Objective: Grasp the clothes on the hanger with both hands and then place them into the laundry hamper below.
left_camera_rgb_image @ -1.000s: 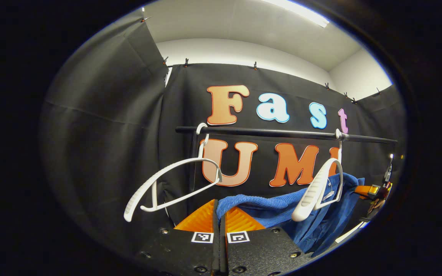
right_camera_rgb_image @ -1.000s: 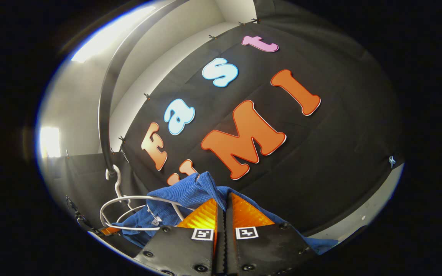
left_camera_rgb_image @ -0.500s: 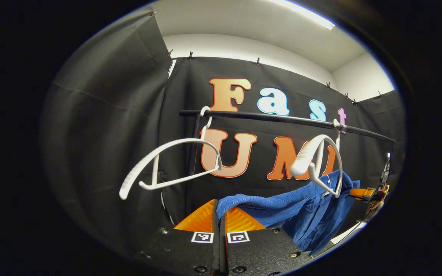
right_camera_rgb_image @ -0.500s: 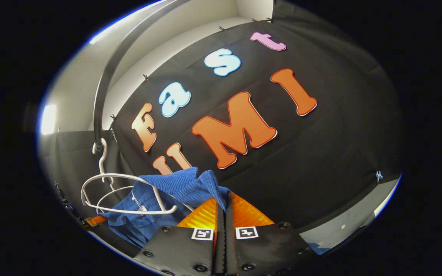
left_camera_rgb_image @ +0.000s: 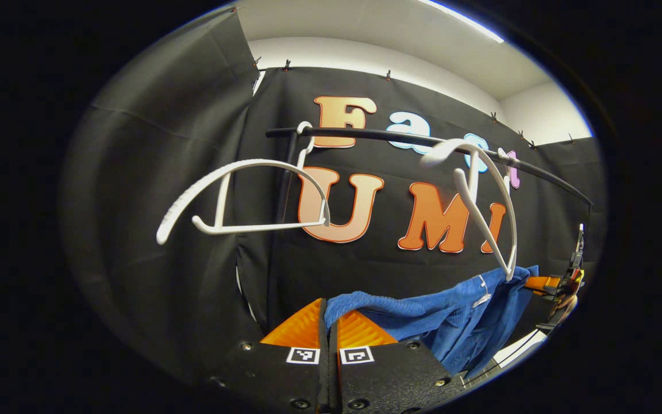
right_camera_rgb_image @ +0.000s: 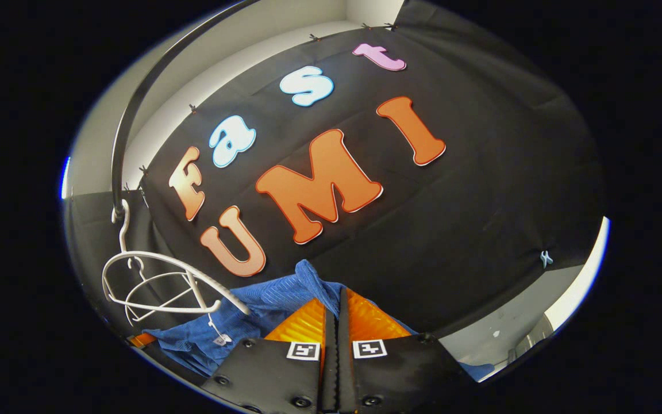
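A blue knit garment [left_camera_rgb_image: 440, 313] stretches between both grippers, below the rail. My left gripper [left_camera_rgb_image: 328, 313] is shut on one end of it, cloth spilling out over its orange fingers. In the right gripper view my right gripper [right_camera_rgb_image: 335, 307] is shut on the garment [right_camera_rgb_image: 285, 293] at its other end. The white hanger [left_camera_rgb_image: 480, 190] it hung on swings tilted up on the black rail [left_camera_rgb_image: 423, 141], its lower tip still touching the cloth near the collar. That hanger [right_camera_rgb_image: 164, 276] also shows at the left of the right gripper view. The other gripper [left_camera_rgb_image: 561, 287] shows at the far right of the left gripper view.
A second bare white hanger [left_camera_rgb_image: 239, 198] hangs on the rail to the left. The black rail [right_camera_rgb_image: 135, 109] curves overhead in the right gripper view. Black cloth walls close the booth behind and to the left. A strip of pale floor [right_camera_rgb_image: 515, 328] shows at the lower right.
Both grippers have gone down with the garment. It has slid off the hanger, which has swung upward on the rail. The rail and hangers now sit higher in both views.
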Demonstrator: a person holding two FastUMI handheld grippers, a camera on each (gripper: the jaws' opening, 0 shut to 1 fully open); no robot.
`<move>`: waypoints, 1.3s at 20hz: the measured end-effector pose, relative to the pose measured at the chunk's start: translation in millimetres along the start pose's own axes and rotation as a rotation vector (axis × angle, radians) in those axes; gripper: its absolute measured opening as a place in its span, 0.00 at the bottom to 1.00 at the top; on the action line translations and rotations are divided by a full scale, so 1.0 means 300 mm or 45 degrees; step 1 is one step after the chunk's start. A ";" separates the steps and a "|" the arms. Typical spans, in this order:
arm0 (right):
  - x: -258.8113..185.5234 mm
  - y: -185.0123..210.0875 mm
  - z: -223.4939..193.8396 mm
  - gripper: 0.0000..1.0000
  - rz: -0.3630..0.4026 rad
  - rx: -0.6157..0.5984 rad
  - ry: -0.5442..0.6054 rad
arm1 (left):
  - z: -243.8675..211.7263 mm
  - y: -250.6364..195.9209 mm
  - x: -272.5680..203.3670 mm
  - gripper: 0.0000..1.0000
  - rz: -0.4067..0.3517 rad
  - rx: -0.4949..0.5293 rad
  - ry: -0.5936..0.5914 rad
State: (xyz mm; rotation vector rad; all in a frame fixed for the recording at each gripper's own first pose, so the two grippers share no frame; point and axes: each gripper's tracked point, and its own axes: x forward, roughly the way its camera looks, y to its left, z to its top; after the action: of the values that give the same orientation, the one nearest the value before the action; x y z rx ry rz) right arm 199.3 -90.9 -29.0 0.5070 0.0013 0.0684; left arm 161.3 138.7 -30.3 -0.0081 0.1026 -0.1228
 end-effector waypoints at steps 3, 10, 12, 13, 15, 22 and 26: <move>-0.034 -0.011 -0.017 0.07 -0.009 -0.016 0.021 | -0.042 -0.057 0.000 0.00 -0.025 -0.022 0.027; -0.124 0.018 -0.068 0.07 -0.006 -0.155 0.053 | -0.113 -0.227 -0.032 0.00 -0.098 -0.027 0.083; -0.154 0.034 -0.093 0.07 0.002 -0.192 0.071 | -0.135 -0.294 -0.041 0.00 -0.133 -0.032 0.110; -0.167 0.045 -0.104 0.07 0.007 -0.205 0.078 | -0.145 -0.332 -0.044 0.00 -0.149 -0.037 0.123; -0.192 0.073 -0.131 0.08 0.022 -0.220 0.093 | -0.165 -0.404 -0.052 0.00 -0.180 -0.050 0.141; -0.260 0.120 -0.218 0.08 0.058 -0.261 0.148 | -0.248 -0.711 -0.057 0.00 -0.321 -0.017 0.199; -0.265 0.120 -0.258 0.08 0.073 -0.282 0.190 | -0.312 -0.856 -0.036 0.00 -0.365 -0.021 0.267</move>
State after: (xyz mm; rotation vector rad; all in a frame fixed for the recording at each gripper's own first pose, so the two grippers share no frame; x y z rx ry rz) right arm 116.3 -27.2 -80.4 0.2800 0.1244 0.1607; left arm 109.8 -114.9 -118.5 -0.0264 0.3119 -0.4099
